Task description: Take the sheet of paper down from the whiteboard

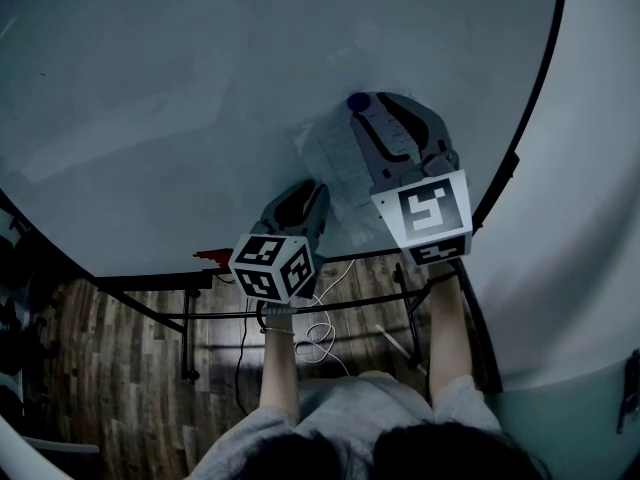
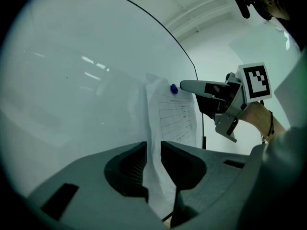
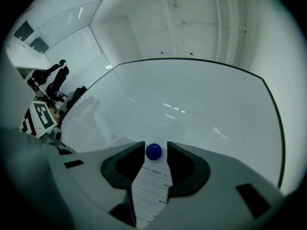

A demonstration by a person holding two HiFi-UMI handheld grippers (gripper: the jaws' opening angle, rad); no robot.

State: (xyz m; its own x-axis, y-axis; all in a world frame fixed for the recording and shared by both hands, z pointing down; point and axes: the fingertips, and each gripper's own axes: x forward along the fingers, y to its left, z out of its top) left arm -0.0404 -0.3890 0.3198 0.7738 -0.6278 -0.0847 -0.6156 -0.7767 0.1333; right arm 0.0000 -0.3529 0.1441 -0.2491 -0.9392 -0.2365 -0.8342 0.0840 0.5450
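Nothing legible to me: the sheet of paper (image 3: 152, 186) has a printed ruled table too small to read, and my marker cubes (image 1: 432, 215) show only black-and-white squares.

the whiteboard (image 1: 200, 88) looks smooth and glossy to me, with ceiling lights mirrored in it. the sheet of paper (image 2: 178, 114) is thin, matt printed paper, creased and curling along one edge. the blue magnet (image 3: 153, 151) is a shiny, plastic-looking ball. my left gripper (image 2: 153, 150) and right gripper (image 3: 156, 146) are matt grey plastic, and i see fine ribs on the left one's pads (image 2: 138, 164). the near floor (image 1: 110, 368) is wood plank. my sleeves (image 1: 460, 400) are grey cloth.
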